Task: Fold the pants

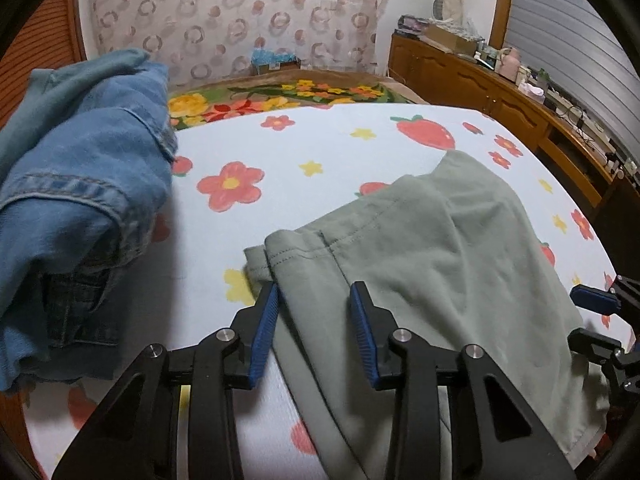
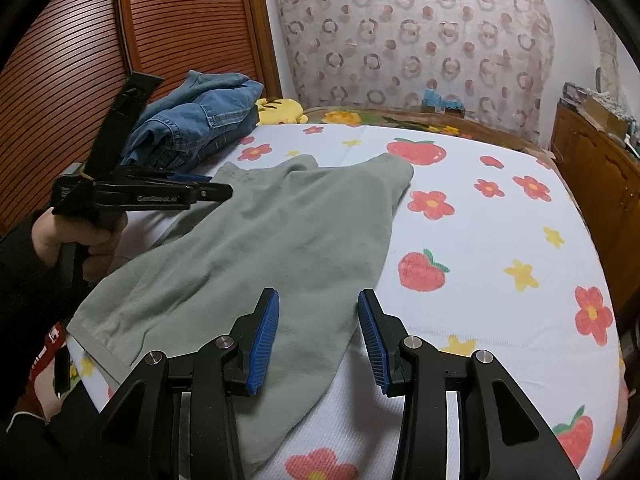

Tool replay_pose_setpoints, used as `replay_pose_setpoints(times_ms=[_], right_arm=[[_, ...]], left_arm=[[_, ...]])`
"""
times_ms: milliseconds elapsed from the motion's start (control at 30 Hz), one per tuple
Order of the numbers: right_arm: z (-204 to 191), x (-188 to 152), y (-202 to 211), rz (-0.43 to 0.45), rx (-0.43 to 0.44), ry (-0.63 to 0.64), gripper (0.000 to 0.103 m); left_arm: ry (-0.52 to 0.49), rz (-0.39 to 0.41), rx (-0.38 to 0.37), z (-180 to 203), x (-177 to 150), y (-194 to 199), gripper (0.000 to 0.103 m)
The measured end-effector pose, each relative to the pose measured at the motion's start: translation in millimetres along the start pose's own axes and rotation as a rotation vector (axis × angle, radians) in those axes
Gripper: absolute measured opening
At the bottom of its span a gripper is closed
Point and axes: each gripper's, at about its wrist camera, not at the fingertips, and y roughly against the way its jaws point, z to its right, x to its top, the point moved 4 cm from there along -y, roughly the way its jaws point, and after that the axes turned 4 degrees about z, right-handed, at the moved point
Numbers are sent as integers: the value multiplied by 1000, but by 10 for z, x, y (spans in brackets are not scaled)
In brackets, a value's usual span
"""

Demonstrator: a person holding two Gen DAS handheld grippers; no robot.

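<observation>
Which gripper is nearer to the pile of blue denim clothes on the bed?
Left. The left gripper hangs over the green pants' edge beside the denim pile. The right gripper is over the pants' opposite side, farther away.

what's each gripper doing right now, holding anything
left gripper: open, over the green pants edge, not pinching them.
right gripper: open, over the pants, holding nothing.

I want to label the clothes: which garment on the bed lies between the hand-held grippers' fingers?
The grey-green pants, spread flat on the flowered sheet. The blue denim garment sits bunched in a pile further away, beside the wooden headboard.
</observation>
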Motion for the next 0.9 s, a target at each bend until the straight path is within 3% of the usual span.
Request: replay_pose_setpoints(times_ms=[100,167,233,367,600,700,800,833,900], right_arm=[[2,-4,12,9,-8,0,43],[-6,-10,20,14,-12,2,43],[-11,-13,23,15,-12,4,43],[-9,-14,18,15,-12,5,43],[-7,-22,19,12,-11,6,43],[-8,-20,19,10,-10,6,43],[-5,-18,19,10,-10,5,43],[-5,-16,19,10,-10,5,43],[-4,-16,19,10,-10,5,43]], left_arm=[[-4,4,-4,7,23,-5,28],[1,10,-8,-9,40,8,11],[8,29,1,-41,67,58,6],[23,84,75,-187,169,202,4],[41,74,63,-286,200,232,4],[36,70,59,-254,166,251,12],[22,80,51,-184,114,286,32],[18,83,52,-164,95,296,43],[16,88,49,-130,60,320,48]])
